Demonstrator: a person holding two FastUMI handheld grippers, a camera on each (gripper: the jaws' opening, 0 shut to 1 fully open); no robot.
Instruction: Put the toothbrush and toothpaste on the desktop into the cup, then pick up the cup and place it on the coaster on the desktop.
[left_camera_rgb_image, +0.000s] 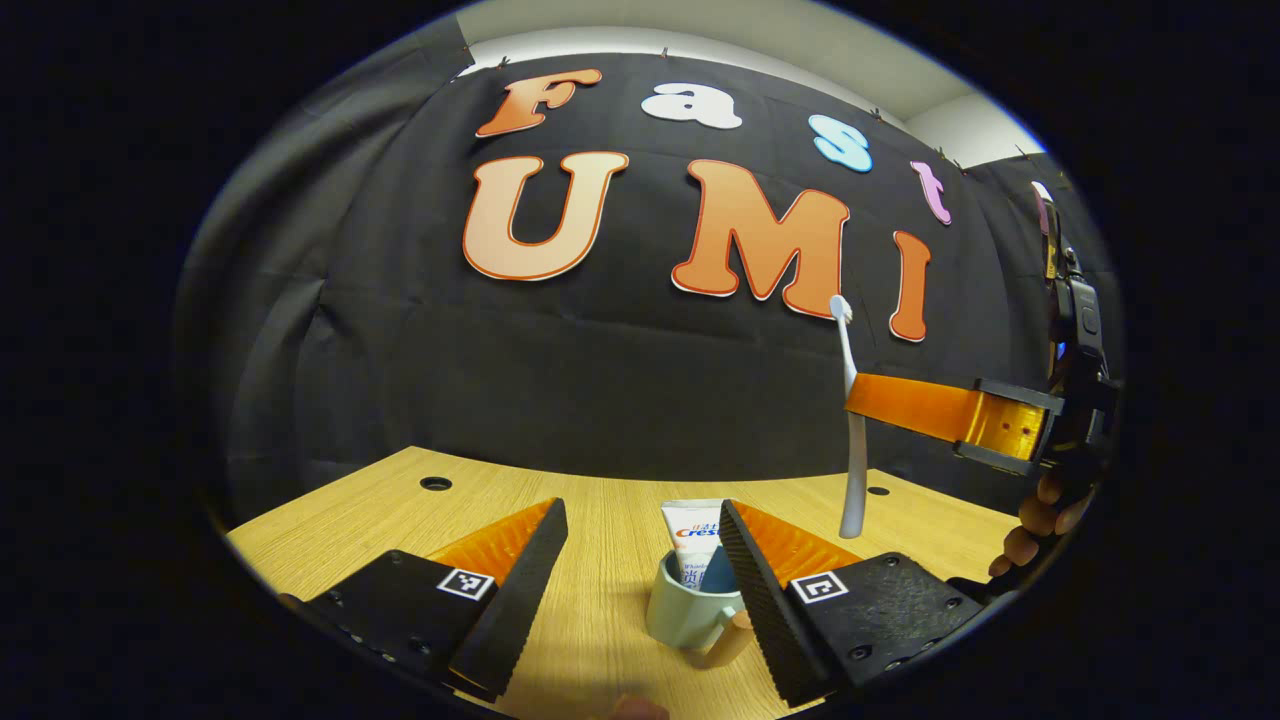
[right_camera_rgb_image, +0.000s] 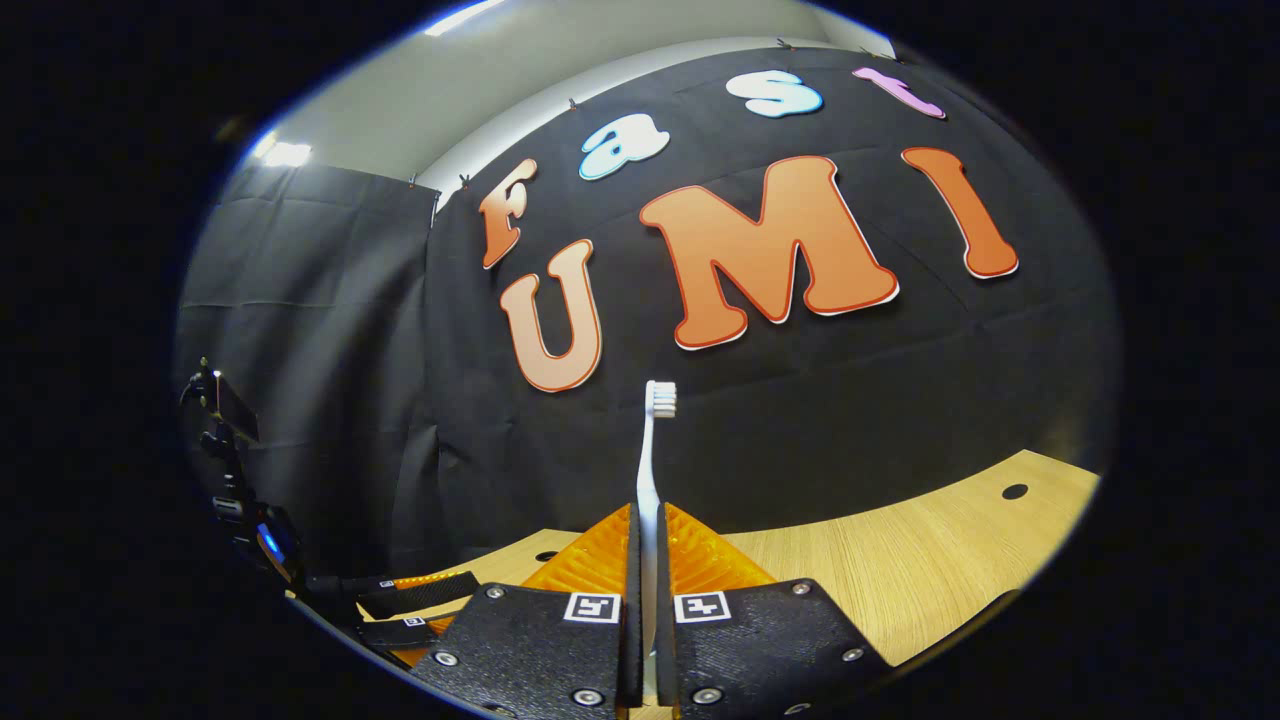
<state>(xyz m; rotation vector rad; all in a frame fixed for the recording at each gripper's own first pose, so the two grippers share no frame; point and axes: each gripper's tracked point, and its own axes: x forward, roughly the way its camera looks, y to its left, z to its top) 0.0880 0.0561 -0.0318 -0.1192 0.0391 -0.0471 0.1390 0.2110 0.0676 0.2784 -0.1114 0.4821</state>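
A pale green cup (left_camera_rgb_image: 685, 608) stands on the wooden desk (left_camera_rgb_image: 600, 560) with the toothpaste tube (left_camera_rgb_image: 693, 535) upright inside it. My left gripper (left_camera_rgb_image: 640, 515) is open; the cup sits between its fingers, close against the right one. In the left gripper view, the right gripper (left_camera_rgb_image: 852, 395) reaches in from the right, holding the white toothbrush (left_camera_rgb_image: 852, 470) upright in the air, just right of and behind the cup. In the right gripper view, my right gripper (right_camera_rgb_image: 650, 515) is shut on the toothbrush (right_camera_rgb_image: 652, 450), bristles up.
The desk has a round cable hole at far left (left_camera_rgb_image: 435, 483) and one at far right (left_camera_rgb_image: 878, 491). A hand (left_camera_rgb_image: 1040, 520) holds the right gripper. The left gripper (right_camera_rgb_image: 420, 600) lies low at the left of the right gripper view.
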